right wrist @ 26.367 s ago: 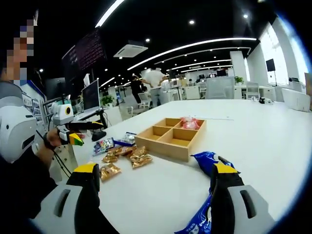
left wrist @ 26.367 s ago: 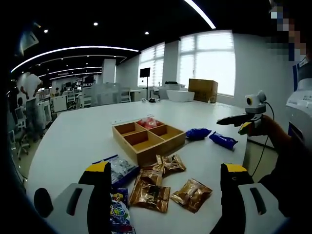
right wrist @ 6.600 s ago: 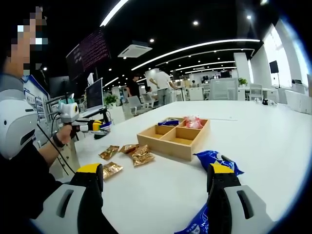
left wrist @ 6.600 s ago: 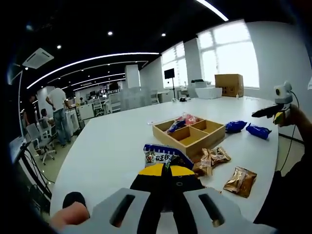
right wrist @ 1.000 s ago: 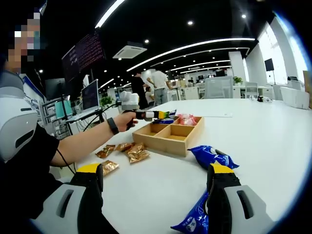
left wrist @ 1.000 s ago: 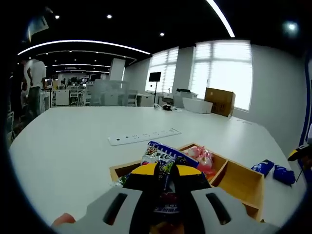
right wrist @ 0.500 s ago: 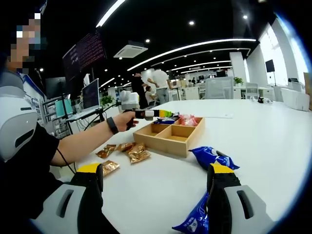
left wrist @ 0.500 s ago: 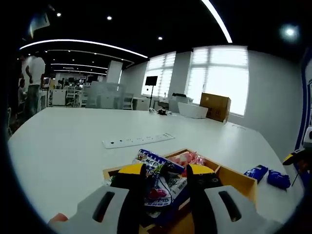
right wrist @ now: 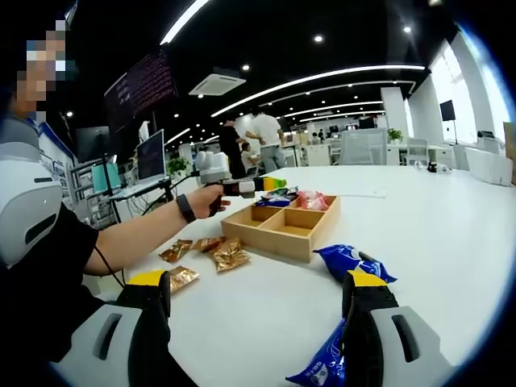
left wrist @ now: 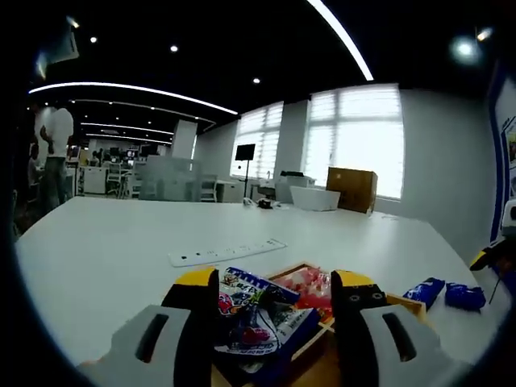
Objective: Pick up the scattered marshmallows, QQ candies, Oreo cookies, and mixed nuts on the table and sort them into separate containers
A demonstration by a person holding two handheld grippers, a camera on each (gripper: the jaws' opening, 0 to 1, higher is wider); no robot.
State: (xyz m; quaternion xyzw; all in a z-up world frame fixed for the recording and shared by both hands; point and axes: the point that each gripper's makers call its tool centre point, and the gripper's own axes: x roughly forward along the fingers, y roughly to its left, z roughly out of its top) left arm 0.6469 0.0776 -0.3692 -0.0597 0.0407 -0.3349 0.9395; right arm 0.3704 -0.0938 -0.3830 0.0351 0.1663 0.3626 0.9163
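Right gripper view: nut packets (right wrist: 211, 251) beside tray (right wrist: 282, 225)

So the wooden tray (right wrist: 284, 228) sits on the white bench (right wrist: 451, 242), four compartments; the far ones already hold stuff: a pink marshmallow bag (left wrist: 310, 284) in one, a colourful QQ candy pack (left wrist: 256, 316) lying loose in the next, with a blue pack under it; the two near compartments look bare. Gold nut packets (right wrist: 218, 251) are scattered flat beside the tray's near-left side, one more (right wrist: 181, 277) a bit apart; two blue Oreo packs (right wrist: 352, 261) lie on the bench on the other side, one just beside the right tool's jaw.
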